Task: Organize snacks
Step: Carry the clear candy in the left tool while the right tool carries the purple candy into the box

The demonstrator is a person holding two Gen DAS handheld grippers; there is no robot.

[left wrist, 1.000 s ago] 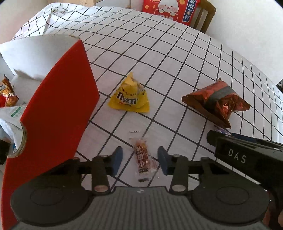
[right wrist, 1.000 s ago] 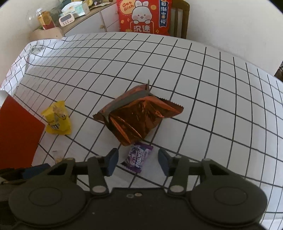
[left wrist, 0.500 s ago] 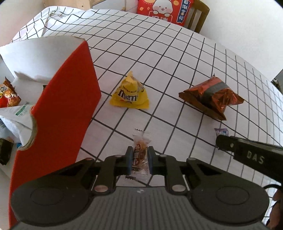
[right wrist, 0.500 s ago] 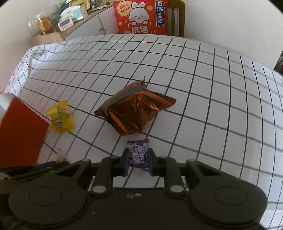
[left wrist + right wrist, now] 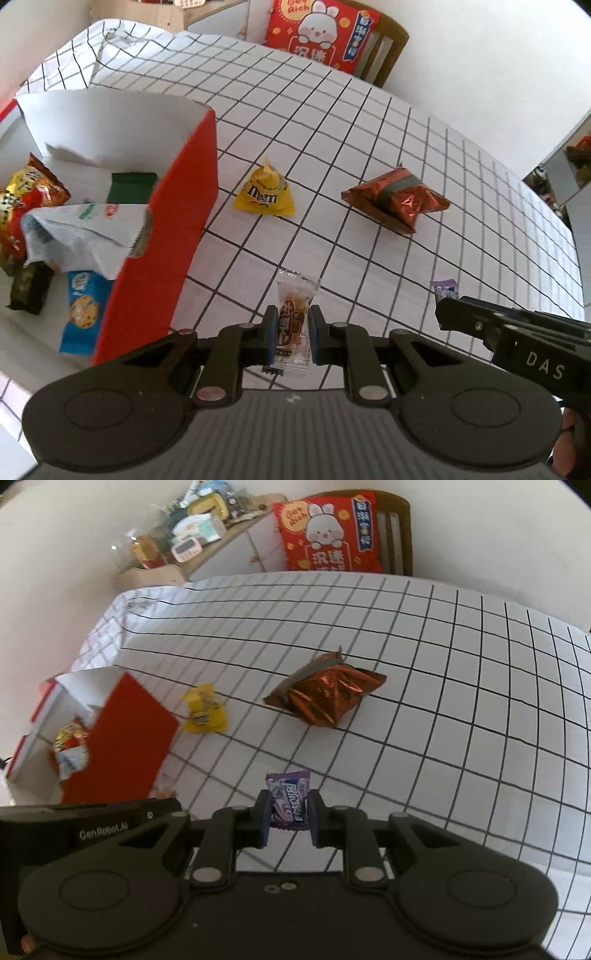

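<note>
- Both grippers were spread a second ago around candies lying on the table; since then each has clamped its candy and lifted it clear of the checked tablecloth (image 5: 369,155).
- The left gripper (image 5: 291,334) has its fingers clenched on a brown candy in a clear wrapper (image 5: 294,325), which stands upright between the pads.
- The right gripper (image 5: 286,818) has its fingers clenched on a purple candy wrapper (image 5: 289,800), held just above the cloth.
- On the table lie a yellow M&M's packet (image 5: 265,192) and, well to its right, a copper foil snack bag (image 5: 395,199).
- A red box (image 5: 173,236) stands at the left, just beside the yellow packet, with several snack packets inside.
- A red rabbit cushion (image 5: 328,531) leans on a chair at the far edge.
</note>
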